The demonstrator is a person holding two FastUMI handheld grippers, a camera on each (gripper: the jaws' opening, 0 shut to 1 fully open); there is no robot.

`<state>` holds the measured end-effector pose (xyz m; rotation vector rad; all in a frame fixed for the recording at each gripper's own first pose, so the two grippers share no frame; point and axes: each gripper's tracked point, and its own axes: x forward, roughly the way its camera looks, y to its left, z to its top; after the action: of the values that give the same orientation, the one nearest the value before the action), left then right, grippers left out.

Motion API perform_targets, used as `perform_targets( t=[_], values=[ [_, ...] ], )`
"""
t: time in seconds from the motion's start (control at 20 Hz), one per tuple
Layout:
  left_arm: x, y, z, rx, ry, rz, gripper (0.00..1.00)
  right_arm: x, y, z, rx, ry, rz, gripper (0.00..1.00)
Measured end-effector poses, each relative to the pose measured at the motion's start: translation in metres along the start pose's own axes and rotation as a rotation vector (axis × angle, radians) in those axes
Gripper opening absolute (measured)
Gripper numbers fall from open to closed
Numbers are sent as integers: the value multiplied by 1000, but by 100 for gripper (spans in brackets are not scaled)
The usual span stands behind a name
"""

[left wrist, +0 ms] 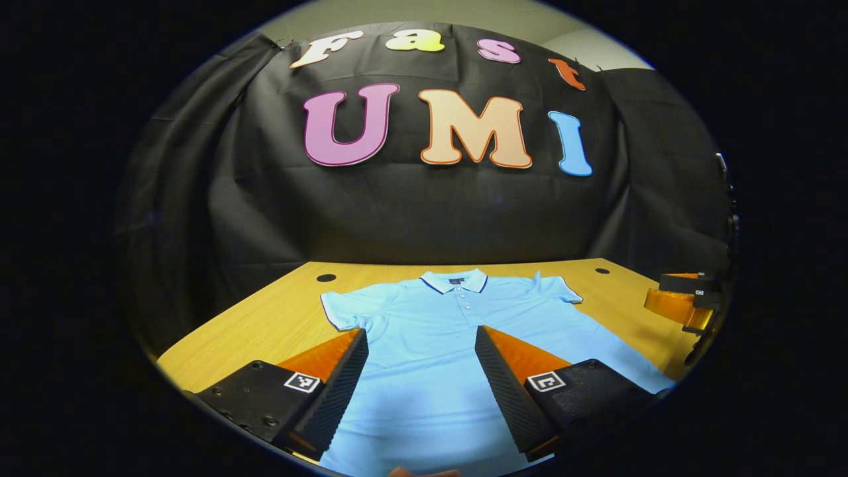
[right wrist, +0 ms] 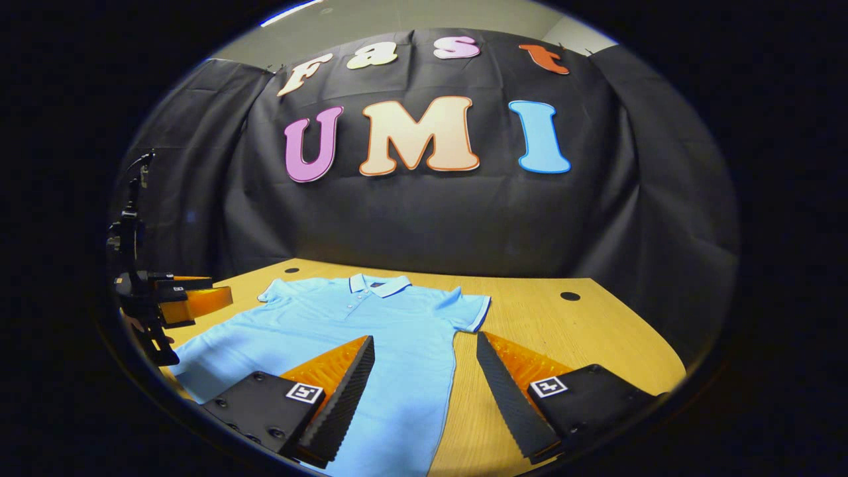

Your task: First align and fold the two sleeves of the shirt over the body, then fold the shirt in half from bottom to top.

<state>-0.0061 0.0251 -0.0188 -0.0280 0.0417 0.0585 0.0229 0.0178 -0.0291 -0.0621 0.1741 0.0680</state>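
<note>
Flat shirt point(left wrist: 457, 331) lies beneath both open tools point(left wrist: 421, 371) point(right wrist: 424, 377).

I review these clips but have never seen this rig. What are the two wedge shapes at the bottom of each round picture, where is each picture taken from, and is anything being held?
Each picture comes from a camera riding on a handheld two-finger tool. The wedges are that tool's own fingers. In the left gripper view, the left tool hovers open over the body of a light blue polo shirt. In the right gripper view, the right tool is open above the shirt's side edge. The shirt lies flat, front up, sleeves spread, on a wooden table. Nothing is held, and no fold has been made yet.
</note>
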Motion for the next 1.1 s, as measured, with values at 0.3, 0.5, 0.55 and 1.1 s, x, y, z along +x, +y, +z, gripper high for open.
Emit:
perform_targets(
  t=[0.3,0.5,0.55,1.1],
  values=[
    [-2,5,-5,-6,7,-3,97,43,-1,2,106,98,55,97],
    [-6,14,-4,5,-1,10,97,86,-16,11,133,124,26,97],
    [-7,17,-3,10,-2,15,97,98,-23,13,119,135,6,93],
    [-17,28,-9,-14,-3,24,97,228,-72,-10,109,302,-99,97]
  ],
)
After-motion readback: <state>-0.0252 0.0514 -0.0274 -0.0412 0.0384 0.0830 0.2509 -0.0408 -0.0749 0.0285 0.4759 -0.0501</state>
